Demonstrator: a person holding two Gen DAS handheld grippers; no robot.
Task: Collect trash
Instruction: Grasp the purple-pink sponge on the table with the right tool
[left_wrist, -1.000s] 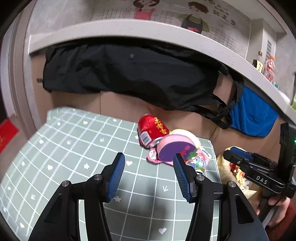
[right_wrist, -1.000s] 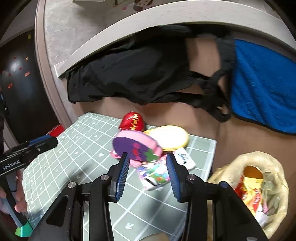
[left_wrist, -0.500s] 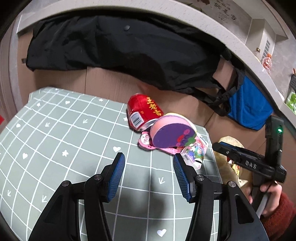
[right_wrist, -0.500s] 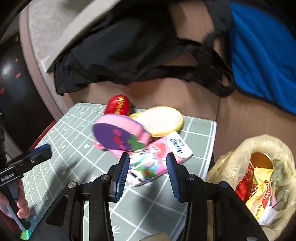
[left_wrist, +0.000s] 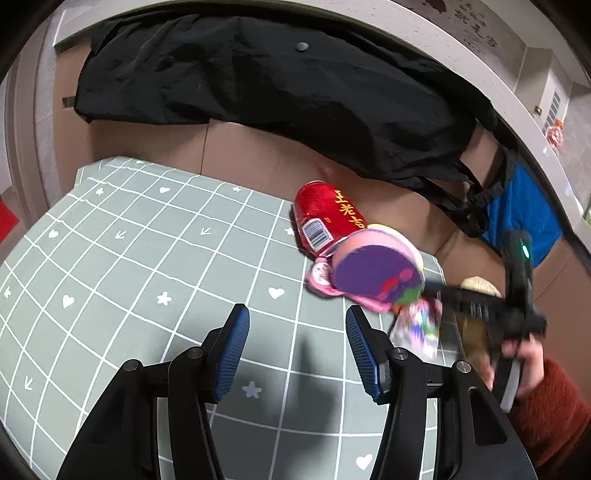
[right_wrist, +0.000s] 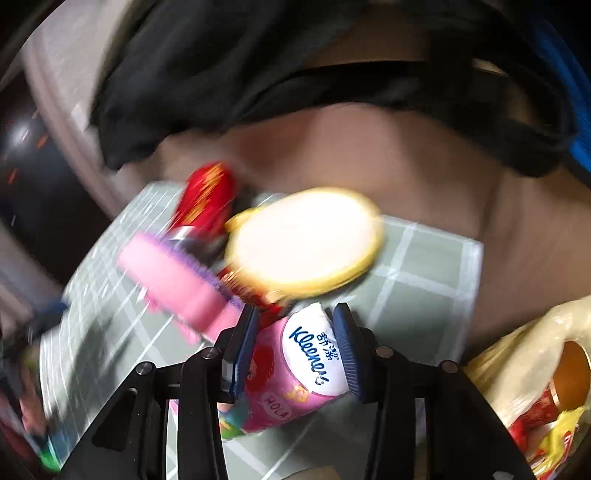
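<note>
The left gripper (left_wrist: 297, 349) hangs over the green checked mat (left_wrist: 147, 266), its jaws released and spread wide, with only bare mat between the blue pads.

Ahead of it and to the right the trash lies in 1 small heap near the mat's far right corner. A red drink can (left_wrist: 325, 216) lies on its side at the back. A pink and purple round piece (left_wrist: 375, 271) leans against the can, and a pale yellow round lid (right_wrist: 304, 240) rests just behind it. A pink Kleenex tissue pack (right_wrist: 295, 373) lies at the near edge of the heap.

The right gripper (right_wrist: 295, 349) straddles that tissue pack: the pack sits between the 2 blue pads, which stand just beside its edges. The right wrist view is blurred, so I cannot tell whether the jaws press on the pack. In the left wrist view a hand (left_wrist: 524, 363) in a rust-red sleeve holds this gripper.

A yellowish plastic trash bag (right_wrist: 517, 354) stands open just off the mat's right edge, with red and yellow wrappers inside. Black cloth (left_wrist: 277, 85) and a blue towel (left_wrist: 524, 218) hang over the brown wall behind.
</note>
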